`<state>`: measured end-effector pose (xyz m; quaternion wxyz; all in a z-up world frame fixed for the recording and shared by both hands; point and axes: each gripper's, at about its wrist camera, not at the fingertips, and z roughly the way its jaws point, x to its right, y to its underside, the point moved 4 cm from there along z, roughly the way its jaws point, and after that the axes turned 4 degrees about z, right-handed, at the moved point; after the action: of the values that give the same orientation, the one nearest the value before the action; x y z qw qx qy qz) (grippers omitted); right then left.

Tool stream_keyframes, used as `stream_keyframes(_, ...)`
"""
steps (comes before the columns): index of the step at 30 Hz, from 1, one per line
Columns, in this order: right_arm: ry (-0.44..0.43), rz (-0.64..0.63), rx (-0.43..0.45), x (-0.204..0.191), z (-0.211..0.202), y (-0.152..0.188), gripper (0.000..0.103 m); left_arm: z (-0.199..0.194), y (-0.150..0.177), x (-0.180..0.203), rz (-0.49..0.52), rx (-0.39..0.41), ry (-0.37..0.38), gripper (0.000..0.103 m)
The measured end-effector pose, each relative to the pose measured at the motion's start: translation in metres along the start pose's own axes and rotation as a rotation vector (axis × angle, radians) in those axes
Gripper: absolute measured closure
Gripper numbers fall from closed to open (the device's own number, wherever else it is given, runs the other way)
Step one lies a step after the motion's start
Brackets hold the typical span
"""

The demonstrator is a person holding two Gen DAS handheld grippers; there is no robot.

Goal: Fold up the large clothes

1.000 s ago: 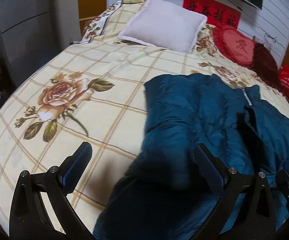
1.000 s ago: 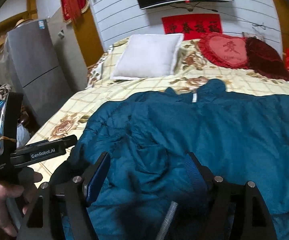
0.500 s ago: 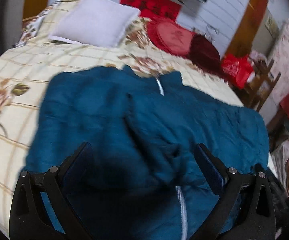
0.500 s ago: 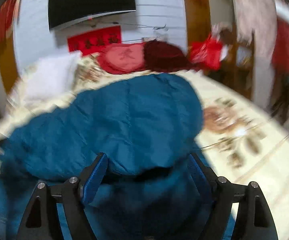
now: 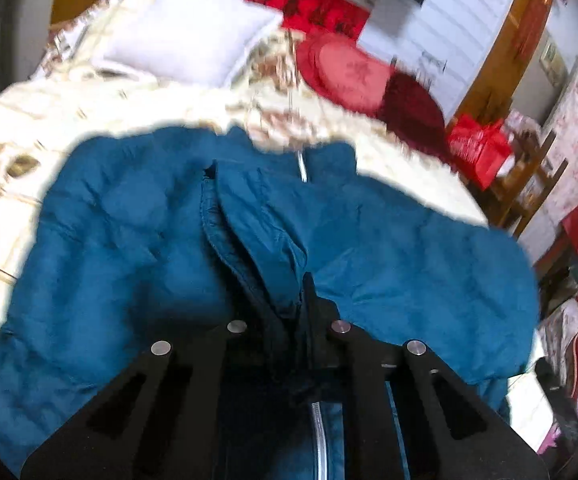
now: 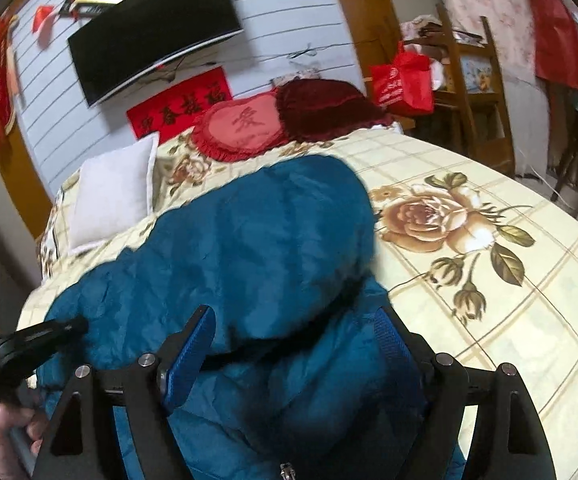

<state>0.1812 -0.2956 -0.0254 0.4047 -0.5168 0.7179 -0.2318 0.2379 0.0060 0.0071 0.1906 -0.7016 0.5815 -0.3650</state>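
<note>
A large teal padded jacket (image 5: 369, 240) lies spread on the bed, collar towards the pillows, its front flap folded open along the zipper. My left gripper (image 5: 289, 304) is shut on the jacket's front edge by the zipper, and cloth bunches between its fingers. In the right wrist view the jacket (image 6: 249, 240) fills the near bed, with one puffy side lying doubled over. My right gripper (image 6: 293, 316) hangs open just above it, blue pads (image 6: 191, 352) apart and fabric below them. The left gripper (image 6: 29, 344) and the hand holding it show at the left edge.
The bed's cream floral sheet (image 6: 509, 320) is bare to the jacket's right. A white pillow (image 6: 109, 200), a red heart cushion (image 6: 241, 124) and a dark red cushion (image 6: 321, 108) sit at the head. A wooden rack (image 6: 469, 80) with a red bag (image 6: 405, 80) stands beyond.
My left gripper swung from the bare sheet over the jacket and closed on its front edge. The right gripper swung towards the jacket's right side and rolled, staying open.
</note>
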Motion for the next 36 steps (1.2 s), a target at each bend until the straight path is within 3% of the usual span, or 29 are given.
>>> stream_keyframes(4,0.023,0.029,0.03,0.007,-0.007,-0.003,0.023,-0.053,-0.026,-0.027,-0.037,0.108,0.019,0.094)
stream_keyframes(8,0.012,0.107,0.006,0.02,-0.003,-0.003,0.023,-0.076,-0.035,-0.061,0.0,0.152,-0.077,0.094)
stream_keyframes(12,0.027,0.177,-0.021,0.033,0.003,0.001,0.023,-0.048,-0.017,-0.091,0.018,0.057,-0.132,0.09)
stream_keyframes(15,0.038,0.185,-0.023,0.034,0.005,0.002,0.023,-0.016,0.003,-0.103,0.019,-0.063,-0.169,0.079)
stream_keyframes(17,0.044,0.194,-0.018,0.037,0.005,0.001,0.024,-0.012,0.012,-0.11,0.012,-0.072,-0.155,0.072)
stream_keyframes(18,0.049,0.2,-0.015,0.038,0.005,0.001,0.024,-0.014,0.013,-0.113,0.009,-0.064,-0.156,0.061)
stream_keyframes(20,0.052,0.22,-0.015,0.043,0.006,0.0,0.024,-0.022,0.013,-0.12,-0.01,-0.04,-0.166,0.051)
stream_keyframes(22,0.064,0.254,-0.008,0.051,0.005,-0.001,0.024,-0.032,0.009,-0.128,-0.04,-0.01,-0.172,0.051)
stream_keyframes(25,0.09,0.288,0.014,0.066,0.001,-0.006,0.024,-0.063,-0.001,-0.139,-0.083,0.102,-0.256,0.051)
stream_keyframes(28,0.168,0.349,0.079,0.089,-0.012,-0.012,0.024,-0.081,-0.012,-0.122,-0.048,0.184,-0.259,0.051)
stream_keyframes(32,0.213,0.315,0.119,0.092,-0.021,-0.019,0.024,-0.057,-0.028,-0.071,0.133,0.213,-0.208,0.051)
stream_keyframes(34,0.236,0.261,0.13,0.086,-0.022,-0.02,0.024,-0.023,-0.034,-0.073,0.157,0.162,-0.262,0.051)
stream_keyframes(36,0.26,0.216,0.141,0.083,-0.022,-0.021,0.024,0.012,-0.028,-0.096,0.094,0.061,-0.314,0.051)
